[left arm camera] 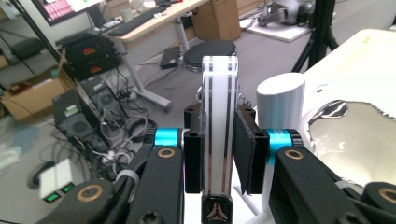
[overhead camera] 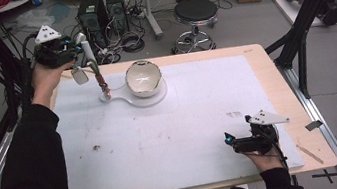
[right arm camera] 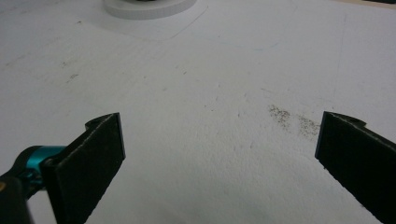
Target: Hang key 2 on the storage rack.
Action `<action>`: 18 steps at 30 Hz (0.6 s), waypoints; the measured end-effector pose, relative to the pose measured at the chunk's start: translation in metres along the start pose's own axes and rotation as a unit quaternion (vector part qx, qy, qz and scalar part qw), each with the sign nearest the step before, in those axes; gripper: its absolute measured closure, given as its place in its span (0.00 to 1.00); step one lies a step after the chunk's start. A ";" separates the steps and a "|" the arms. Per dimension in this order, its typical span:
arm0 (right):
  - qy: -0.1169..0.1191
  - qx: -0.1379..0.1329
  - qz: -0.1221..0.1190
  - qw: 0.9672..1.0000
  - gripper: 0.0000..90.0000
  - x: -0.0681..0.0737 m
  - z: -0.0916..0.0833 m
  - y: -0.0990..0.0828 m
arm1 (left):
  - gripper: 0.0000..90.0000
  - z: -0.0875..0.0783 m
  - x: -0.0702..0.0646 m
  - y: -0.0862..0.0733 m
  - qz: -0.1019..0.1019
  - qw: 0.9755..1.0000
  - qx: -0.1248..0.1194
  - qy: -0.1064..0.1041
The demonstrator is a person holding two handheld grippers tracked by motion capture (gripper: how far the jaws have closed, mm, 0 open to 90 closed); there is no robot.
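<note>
Clamped firmly in the left gripper: a flat, clear plastic bar with dark stripes along its edge, standing upright between the two black pads. Held up in the air, to the left of the white ceramic bowl with the uneven rim and a little beyond it. Just beside the bar, on the bowl's side, a white plastic cylinder and a shiny curved piece of metal. Cannot tell for sure whether these are joined to the bar as one tool.

Low over the white board, well to the near right of the bowl: the right gripper. Released, jaws wide apart, nothing between them but bare board. Cannot tell whether touching the board or not.

Judging by the look, a stiff and light bar, but smooth on both faces, so likely slippery under a weak squeeze. Probably also brittle at the edges, like most clear plastic. Best to grip on the two broad flat faces, as done now, and not on the thin edges. Better to keep the squeeze steady and to avoid twisting, for fear of a turn of the bar between the pads under any load at its far end. Near the bowl, go slowly: thin ceramic, easy to chip with one hard knock.
</note>
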State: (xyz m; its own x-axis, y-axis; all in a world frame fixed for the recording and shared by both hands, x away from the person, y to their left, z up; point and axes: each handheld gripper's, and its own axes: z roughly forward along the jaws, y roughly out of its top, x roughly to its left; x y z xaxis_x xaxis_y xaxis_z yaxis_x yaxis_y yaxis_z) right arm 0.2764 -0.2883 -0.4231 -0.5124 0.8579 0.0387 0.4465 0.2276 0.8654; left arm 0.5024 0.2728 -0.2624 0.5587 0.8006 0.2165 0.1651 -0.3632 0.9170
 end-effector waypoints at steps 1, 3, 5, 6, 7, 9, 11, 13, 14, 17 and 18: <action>0.001 0.001 0.002 1.000 0.01 0.000 -0.001 0.000 | 0.83 0.000 0.000 0.000 -0.001 1.000 0.002 -0.003; 0.002 0.001 0.001 1.000 0.01 0.000 -0.001 0.000 | 0.83 0.002 -0.001 -0.001 -0.003 1.000 0.002 -0.011; 0.000 0.003 0.000 1.000 0.01 0.001 -0.001 0.000 | 0.83 0.004 -0.001 -0.002 -0.008 1.000 -0.002 -0.012; 0.001 0.002 0.001 1.000 0.01 0.001 -0.001 0.000 | 0.83 0.004 -0.001 -0.002 -0.010 1.000 -0.003 -0.013; 0.000 0.002 0.001 1.000 0.01 0.001 -0.001 0.000 | 0.83 0.005 -0.001 -0.002 -0.012 1.000 -0.006 -0.014; 0.000 0.000 0.001 1.000 0.01 0.000 -0.001 0.000 | 0.83 0.007 0.001 -0.003 -0.006 1.000 -0.010 -0.010; 0.000 0.003 0.004 1.000 0.01 0.000 -0.001 0.000 | 0.83 0.008 0.002 -0.004 -0.018 1.000 -0.013 -0.014; -0.001 0.003 0.000 1.000 0.01 0.000 0.000 -0.001 | 0.83 0.009 0.003 -0.005 -0.031 0.999 -0.019 -0.019; 0.000 0.005 0.002 1.000 0.01 0.000 0.001 -0.001 | 0.83 0.010 0.003 -0.006 -0.036 0.999 -0.022 -0.019; 0.000 0.005 0.001 1.000 0.01 0.000 0.000 -0.001 | 0.83 0.011 0.004 -0.006 -0.044 0.998 -0.027 -0.017; -0.002 0.004 0.001 1.000 0.01 -0.001 0.000 -0.001 | 0.83 0.011 0.005 -0.006 -0.044 0.998 -0.031 -0.014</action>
State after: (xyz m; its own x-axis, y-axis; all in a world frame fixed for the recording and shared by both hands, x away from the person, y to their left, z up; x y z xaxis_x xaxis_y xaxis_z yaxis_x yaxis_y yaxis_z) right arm 0.2763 -0.2891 -0.4244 -0.5082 0.8604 0.0378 0.4526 0.2295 0.8617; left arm 0.5128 0.2736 -0.2708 0.5676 0.8137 0.1255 0.1649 -0.2617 0.9510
